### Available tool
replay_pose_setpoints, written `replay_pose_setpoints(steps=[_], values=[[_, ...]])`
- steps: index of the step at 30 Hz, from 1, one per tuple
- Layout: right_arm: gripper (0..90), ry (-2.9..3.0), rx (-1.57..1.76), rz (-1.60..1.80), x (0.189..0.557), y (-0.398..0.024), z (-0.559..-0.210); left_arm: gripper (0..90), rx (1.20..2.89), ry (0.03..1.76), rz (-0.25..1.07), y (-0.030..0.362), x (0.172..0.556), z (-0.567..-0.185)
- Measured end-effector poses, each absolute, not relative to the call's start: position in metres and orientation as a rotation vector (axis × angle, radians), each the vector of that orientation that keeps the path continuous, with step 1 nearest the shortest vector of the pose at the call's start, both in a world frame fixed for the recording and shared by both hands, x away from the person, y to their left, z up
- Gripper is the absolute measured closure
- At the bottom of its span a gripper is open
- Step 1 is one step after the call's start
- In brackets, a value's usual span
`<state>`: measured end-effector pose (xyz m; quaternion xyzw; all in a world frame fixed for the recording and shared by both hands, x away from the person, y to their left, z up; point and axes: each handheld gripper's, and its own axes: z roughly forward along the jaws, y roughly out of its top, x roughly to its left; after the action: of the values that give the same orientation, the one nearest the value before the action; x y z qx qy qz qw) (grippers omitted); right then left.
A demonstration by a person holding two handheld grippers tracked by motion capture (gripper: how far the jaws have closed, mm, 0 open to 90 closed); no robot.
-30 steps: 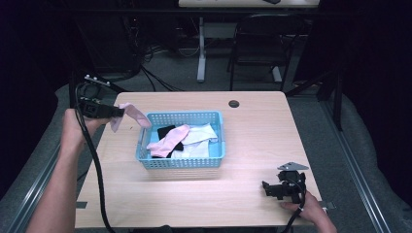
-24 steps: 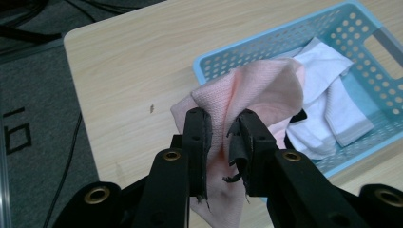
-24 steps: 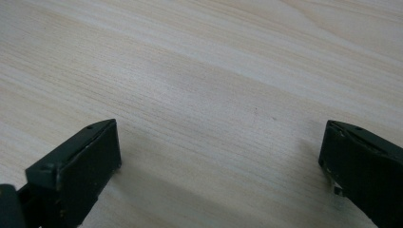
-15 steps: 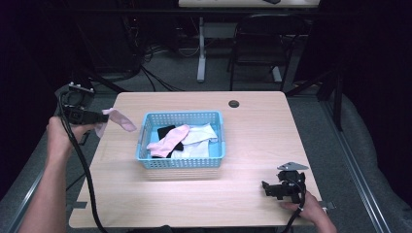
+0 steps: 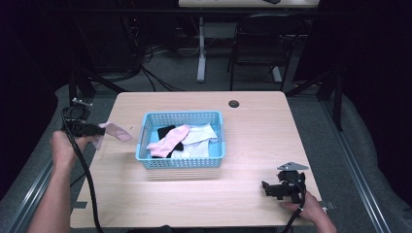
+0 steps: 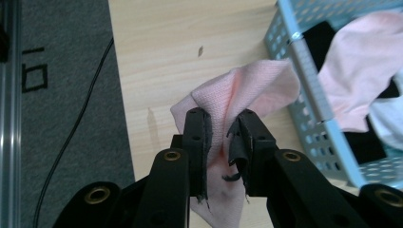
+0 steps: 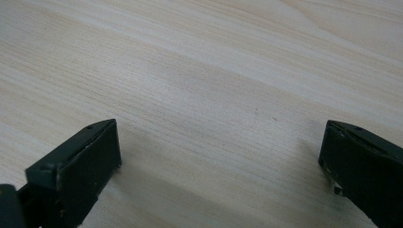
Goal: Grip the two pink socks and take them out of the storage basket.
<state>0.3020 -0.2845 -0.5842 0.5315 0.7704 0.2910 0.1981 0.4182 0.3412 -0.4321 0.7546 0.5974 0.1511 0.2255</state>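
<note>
My left gripper (image 5: 101,129) is shut on a pink sock (image 5: 115,133) and holds it just above the table's left edge, left of the blue basket (image 5: 180,162). In the left gripper view the pink sock (image 6: 247,92) bunches between the jaws of that gripper (image 6: 223,137), with the basket's wall (image 6: 309,90) close behind it. The basket holds another pink sock (image 5: 167,141), a black one (image 5: 165,131) and white ones (image 5: 200,136). My right gripper (image 5: 266,188) rests open near the table's front right corner; its view has the gripper (image 7: 218,161) over bare wood.
A dark round grommet (image 5: 234,103) sits in the wooden table (image 5: 252,136) near its far edge. Grey carpet (image 5: 34,155) lies left of the table, with a cable (image 6: 71,133) on it. A chair and desk legs stand beyond the far edge.
My left gripper has carried the pink sock leftward and toward the person, away from the basket, down to the table's left edge. The right gripper has stayed still.
</note>
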Motion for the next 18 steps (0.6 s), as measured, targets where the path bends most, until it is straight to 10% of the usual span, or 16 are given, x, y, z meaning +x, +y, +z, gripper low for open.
replay_pose_setpoints(steps=[18], values=[[0.0, 2.156, 1.487, 0.814, 0.302, -0.285, -0.584, 75.1, 2.114, 1.767, 0.324, 0.337, 0.42, -0.504]])
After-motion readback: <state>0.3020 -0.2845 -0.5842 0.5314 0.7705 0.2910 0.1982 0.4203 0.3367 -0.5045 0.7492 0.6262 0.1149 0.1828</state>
